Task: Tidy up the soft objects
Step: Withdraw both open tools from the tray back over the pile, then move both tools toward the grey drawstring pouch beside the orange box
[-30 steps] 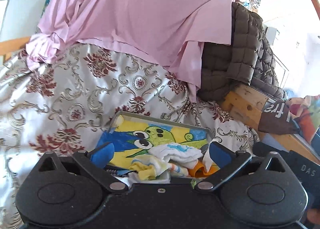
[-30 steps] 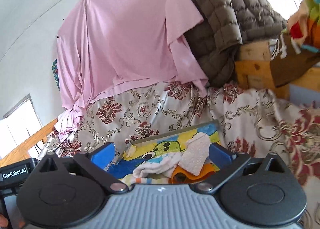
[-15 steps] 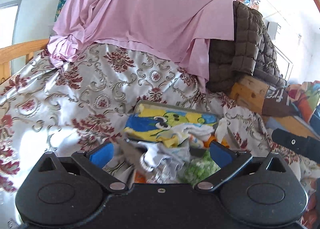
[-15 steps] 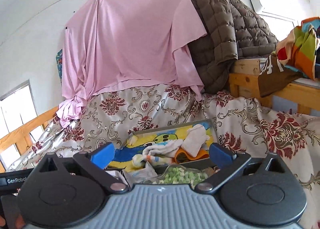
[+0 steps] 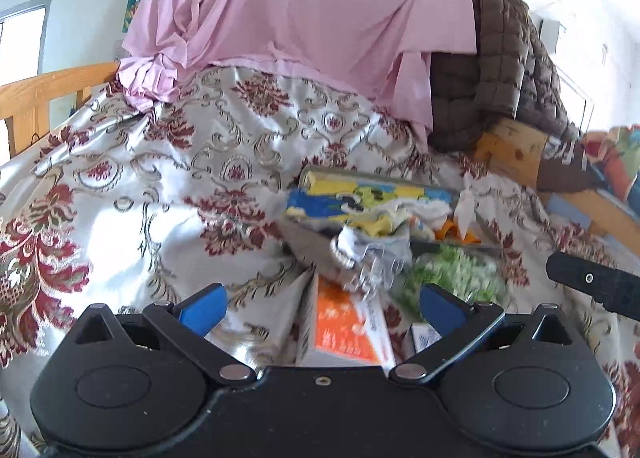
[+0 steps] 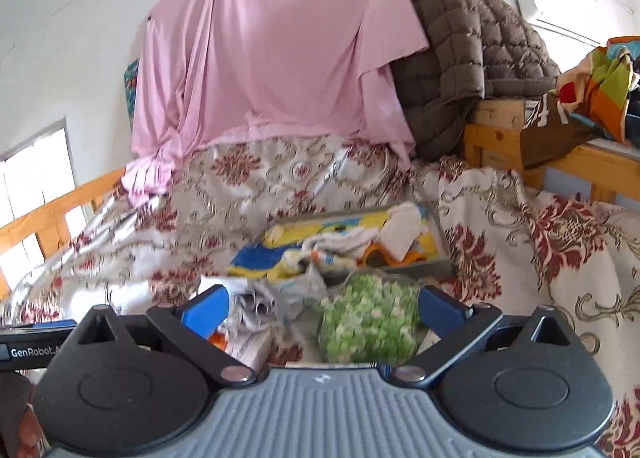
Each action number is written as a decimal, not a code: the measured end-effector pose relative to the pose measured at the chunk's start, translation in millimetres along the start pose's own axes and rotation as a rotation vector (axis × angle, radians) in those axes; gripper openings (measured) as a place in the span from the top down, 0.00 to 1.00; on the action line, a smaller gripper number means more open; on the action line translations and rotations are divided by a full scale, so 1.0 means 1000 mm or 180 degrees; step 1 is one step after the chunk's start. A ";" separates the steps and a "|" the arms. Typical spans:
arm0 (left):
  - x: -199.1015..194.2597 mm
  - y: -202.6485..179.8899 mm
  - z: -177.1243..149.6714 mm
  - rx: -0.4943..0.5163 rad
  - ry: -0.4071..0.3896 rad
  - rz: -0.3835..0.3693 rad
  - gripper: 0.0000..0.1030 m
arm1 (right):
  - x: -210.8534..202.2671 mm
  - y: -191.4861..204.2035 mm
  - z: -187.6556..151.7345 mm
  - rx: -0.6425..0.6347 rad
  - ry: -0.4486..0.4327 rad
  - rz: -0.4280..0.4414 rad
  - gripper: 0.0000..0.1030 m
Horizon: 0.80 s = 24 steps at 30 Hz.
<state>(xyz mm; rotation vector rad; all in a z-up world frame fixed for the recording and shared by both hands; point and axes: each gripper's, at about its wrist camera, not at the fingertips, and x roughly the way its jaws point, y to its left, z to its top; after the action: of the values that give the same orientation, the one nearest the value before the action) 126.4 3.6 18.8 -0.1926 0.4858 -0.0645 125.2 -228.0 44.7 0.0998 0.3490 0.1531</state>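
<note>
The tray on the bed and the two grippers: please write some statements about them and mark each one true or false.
1. The tray holds white and orange cloths on a cartoon-print lining. True.
2. The left gripper is shut on a cloth. False: its jaws stand wide apart with nothing between them.
3. A green-and-white speckled bundle lies on the bedspread in front of the tray. True.
4. The right gripper holds the speckled bundle. False: its jaws are open, and the bundle lies loose between them.
5. A pink sheet hangs behind the bed. True.
6. The quilted jacket is blue. False: it is brown.
</note>
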 end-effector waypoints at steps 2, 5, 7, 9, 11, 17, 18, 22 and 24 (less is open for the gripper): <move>0.000 0.002 -0.007 0.0032 0.0039 0.0014 0.01 | 0.001 0.004 -0.004 -0.0038 0.0054 0.0016 0.00; 0.001 0.005 -0.016 0.0089 0.0097 0.0031 0.01 | 0.004 0.008 -0.011 -0.0062 0.0138 0.0043 0.00; 0.003 0.008 -0.020 0.0086 0.0147 0.0029 0.01 | 0.008 0.009 -0.017 -0.0056 0.0228 0.0063 0.00; 0.005 0.010 -0.024 0.0065 0.0206 0.0019 0.01 | 0.014 0.010 -0.023 -0.0033 0.0354 0.0053 0.00; 0.007 0.011 -0.028 0.0065 0.0245 0.0022 0.01 | 0.022 0.012 -0.029 -0.0026 0.0522 0.0040 0.00; 0.014 0.018 -0.036 0.0039 0.0345 0.0079 0.01 | 0.036 0.017 -0.043 -0.0123 0.0852 -0.0038 0.00; 0.015 0.019 -0.038 0.0041 0.0366 0.0098 0.01 | 0.038 0.017 -0.044 -0.0128 0.0899 -0.0049 0.00; 0.020 0.024 -0.043 0.0060 0.0472 0.0180 0.01 | 0.046 0.017 -0.051 -0.0148 0.1100 -0.0071 0.00; 0.021 0.026 -0.044 0.0062 0.0503 0.0209 0.01 | 0.049 0.018 -0.054 -0.0170 0.1171 -0.0055 0.00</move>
<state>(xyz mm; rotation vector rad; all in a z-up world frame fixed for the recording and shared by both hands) 124.6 19.5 -34.3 -0.1531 0.6482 -0.0204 149.2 -198.1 -19.6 0.0150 0.7120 0.1636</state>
